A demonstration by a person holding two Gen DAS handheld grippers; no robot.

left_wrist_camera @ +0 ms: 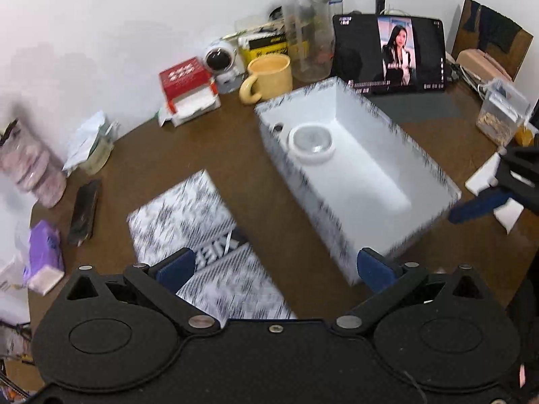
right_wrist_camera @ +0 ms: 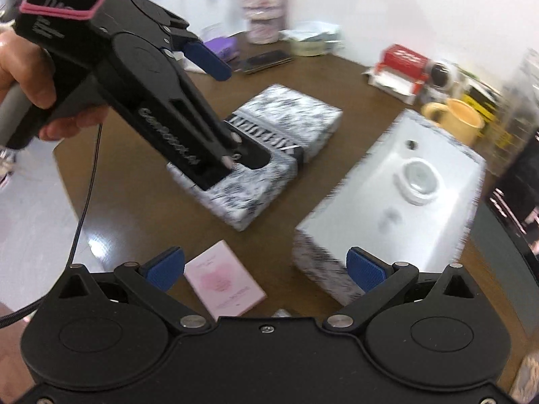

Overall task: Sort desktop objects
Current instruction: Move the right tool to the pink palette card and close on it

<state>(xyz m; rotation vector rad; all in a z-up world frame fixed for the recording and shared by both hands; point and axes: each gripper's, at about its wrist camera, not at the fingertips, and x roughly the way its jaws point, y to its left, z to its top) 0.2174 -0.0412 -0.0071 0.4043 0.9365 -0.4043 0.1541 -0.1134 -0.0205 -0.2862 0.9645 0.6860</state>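
Both jaws wide and empty, my left hand-held gripper [left_wrist_camera: 274, 267] hovers over the patterned lid [left_wrist_camera: 202, 235], my right hand-held gripper [right_wrist_camera: 264, 269] above the pink card [right_wrist_camera: 224, 284], which I judge goes next into the white box [right_wrist_camera: 397, 208] just right.

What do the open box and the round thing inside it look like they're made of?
The open box looks like cardboard: straight folded walls, matte white inside, black-and-white print outside. The round container seems plastic: opaque white body, clear glossy lid catching light. Motion blur leaves both uncertain.
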